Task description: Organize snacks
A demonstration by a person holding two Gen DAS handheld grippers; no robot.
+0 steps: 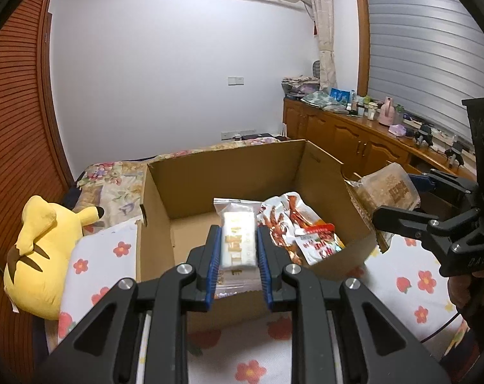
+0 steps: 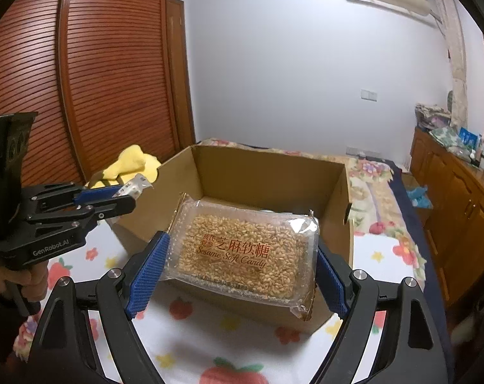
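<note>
- Snacks were split between the two tools and the cardboard box (image 1: 229, 172), which stood open on a bed under a white sheet (image 2: 190, 336) printed with red flowers.
- The sesame candy pack (image 2: 242, 252), a clear wrapper over a slab of golden seeds, carried red Chinese characters and the words "Sesame Soft Candy"; a line of small print along its near edge was too fine to read.
- The right tool (image 2: 242, 268) gripped that pack across its width, jaws spread wide, a blue pad pressed against each short end, and held it in the air above the near wall of the box.
- The left tool (image 1: 237, 252) was clamped tight on a small white snack packet (image 1: 237, 240) with gold characters that were too blurred to read; the packet stood upright between the blue pads, over the near edge of the box.
- Its side plate, seen from the right wrist, read "GenRobot.AI".
- Inside the box, against the right wall, lay a red and white snack bag (image 1: 293, 224) with red lettering I could not make out.
- A yellow plush toy (image 1: 40, 249) lay on the bed to the left of the box, well apart from both tools.
</note>
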